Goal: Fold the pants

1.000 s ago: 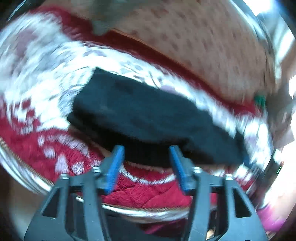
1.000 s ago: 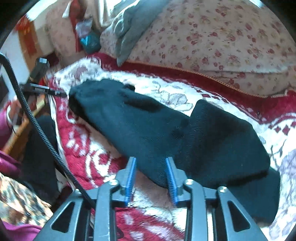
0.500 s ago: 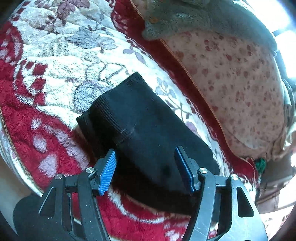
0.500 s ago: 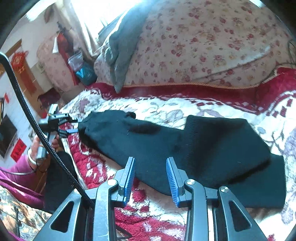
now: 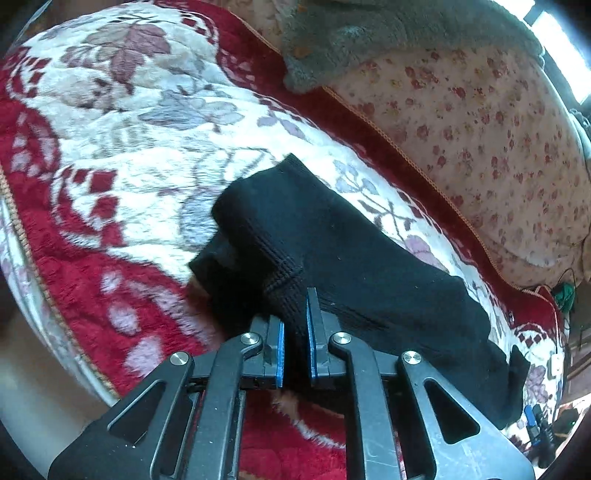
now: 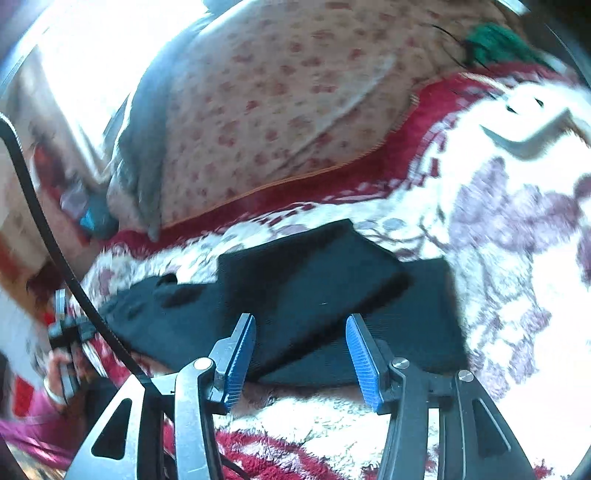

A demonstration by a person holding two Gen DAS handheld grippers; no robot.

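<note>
- Now the left gripper (image 5: 295,325) has its blue pads pinched together on a raised fold of the black pants (image 5: 332,258), right by the ribbed hem
- Those pants lie across a red and white floral blanket (image 5: 110,147) on the bed, one end doubled over the rest (the folded layer shows best in the right wrist view)
- Meanwhile the right gripper (image 6: 301,354) is spread wide, its fingers on either side of the near edge of the pants (image 6: 303,280); whether the pads touch the cloth is hard to say, as that view is blurred
- Behind the pants a rose-print quilt (image 5: 480,122) is piled up, with a grey towel (image 5: 369,33) draped on it
</note>
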